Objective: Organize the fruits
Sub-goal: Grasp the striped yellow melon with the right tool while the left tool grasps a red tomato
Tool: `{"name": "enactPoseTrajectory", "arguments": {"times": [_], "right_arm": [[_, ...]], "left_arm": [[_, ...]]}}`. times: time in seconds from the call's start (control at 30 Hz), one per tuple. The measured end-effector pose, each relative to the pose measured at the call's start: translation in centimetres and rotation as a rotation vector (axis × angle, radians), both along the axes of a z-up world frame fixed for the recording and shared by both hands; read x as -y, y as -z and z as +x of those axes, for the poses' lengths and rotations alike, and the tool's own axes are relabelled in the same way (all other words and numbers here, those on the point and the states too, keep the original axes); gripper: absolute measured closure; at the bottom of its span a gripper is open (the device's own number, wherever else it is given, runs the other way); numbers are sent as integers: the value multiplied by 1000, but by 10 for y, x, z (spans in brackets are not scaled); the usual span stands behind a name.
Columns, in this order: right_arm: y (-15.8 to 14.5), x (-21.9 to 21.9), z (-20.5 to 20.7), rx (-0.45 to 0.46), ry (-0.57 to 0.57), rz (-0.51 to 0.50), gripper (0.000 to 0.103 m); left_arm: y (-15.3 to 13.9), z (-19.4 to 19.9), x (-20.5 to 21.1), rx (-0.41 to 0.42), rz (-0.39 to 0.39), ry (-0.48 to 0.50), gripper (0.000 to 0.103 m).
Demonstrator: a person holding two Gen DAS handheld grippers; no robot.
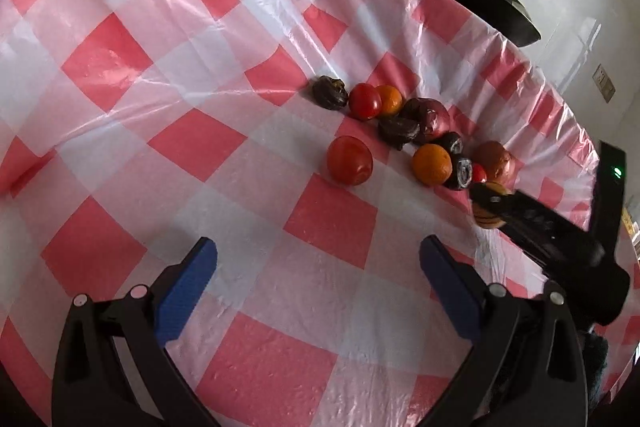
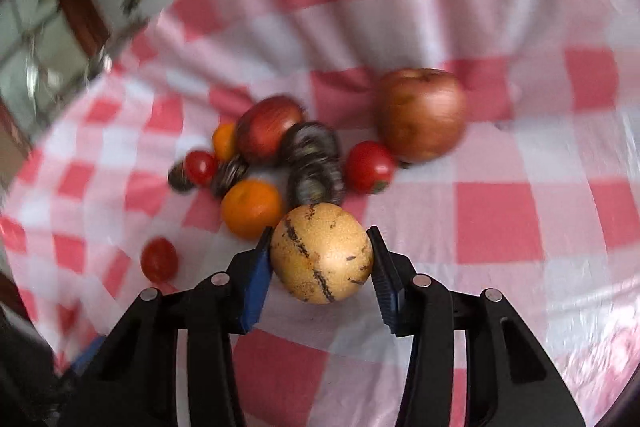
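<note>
The step in hand seems to be the picking up of one fruit. The right gripper (image 2: 320,263) has its jaws closed narrowly on a pale yellow fruit (image 2: 322,253) with dark streaks, near the table's (image 1: 280,267) edge beside the pile (oranges, tomatoes, apples). Next it probably needs a gentle lift. The left gripper (image 1: 318,267) hangs wide open, empty.
</note>
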State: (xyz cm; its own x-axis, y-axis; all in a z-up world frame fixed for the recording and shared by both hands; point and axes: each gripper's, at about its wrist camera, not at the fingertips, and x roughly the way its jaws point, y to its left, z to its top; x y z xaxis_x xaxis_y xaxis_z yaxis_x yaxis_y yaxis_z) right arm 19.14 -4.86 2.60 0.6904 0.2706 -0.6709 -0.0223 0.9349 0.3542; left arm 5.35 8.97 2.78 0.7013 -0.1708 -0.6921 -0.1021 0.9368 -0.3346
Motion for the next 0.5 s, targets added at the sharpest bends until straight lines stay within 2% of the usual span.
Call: {"name": "enactPoseTrajectory", "arguments": {"times": [0.07,0.17,0.3,0.5], "right_arm": [[0,11,-3,27,37,60,58],[-1,18,-4,43,65,90,58],[-1,17,0,48,65,107,58],[-1,20,-4,51,56,112,58]], "left_arm": [[-1,3,3,-3,19,-6,2],[1,24,8,-28,55,-5,3],[8,56,15,-70,106,9,31],[10,81,28,-75,158,33,36]]}}
